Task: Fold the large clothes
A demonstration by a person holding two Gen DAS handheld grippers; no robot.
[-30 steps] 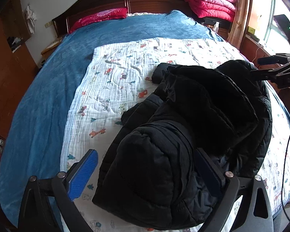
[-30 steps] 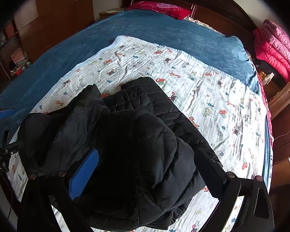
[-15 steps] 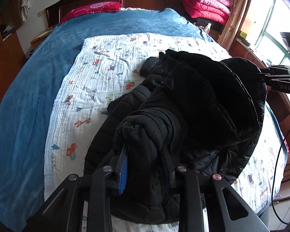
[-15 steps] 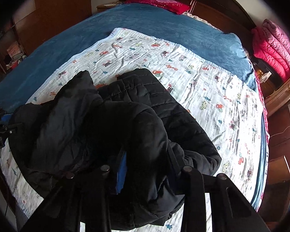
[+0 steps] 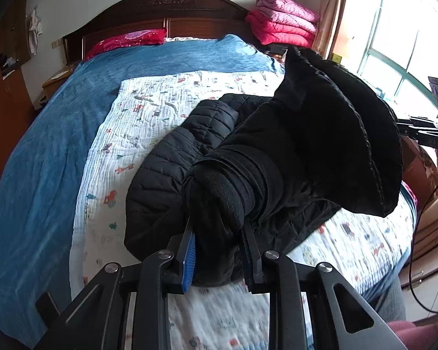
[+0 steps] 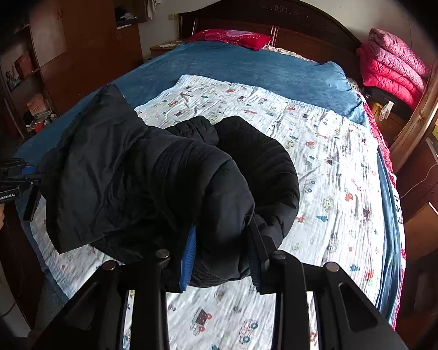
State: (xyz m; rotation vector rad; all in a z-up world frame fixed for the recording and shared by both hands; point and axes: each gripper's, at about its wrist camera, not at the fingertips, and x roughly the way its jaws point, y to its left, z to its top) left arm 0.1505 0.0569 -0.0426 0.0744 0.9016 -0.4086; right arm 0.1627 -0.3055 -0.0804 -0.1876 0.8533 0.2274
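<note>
Both claws, left gripper (image 5: 217,250) & right gripper (image 6: 222,250), clamp bunched black jacket (image 5: 277,157) between pads; thick slick padding could slip, hood flopping ahead onto quilt (image 6: 321,151).

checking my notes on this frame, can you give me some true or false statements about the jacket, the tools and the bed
1. Both tools grip the black jacket. True: the left tool and right tool each pinch a bunch of it.
2. The jacket lies flat on the printed quilt. False: part of it is lifted and bunched.
3. A red pillow sits at the headboard. True.
4. The folded pink and red quilts lie on the printed quilt. False: they are stacked beside the headboard.
5. The blanket under the printed quilt is green. False: it is blue.
</note>
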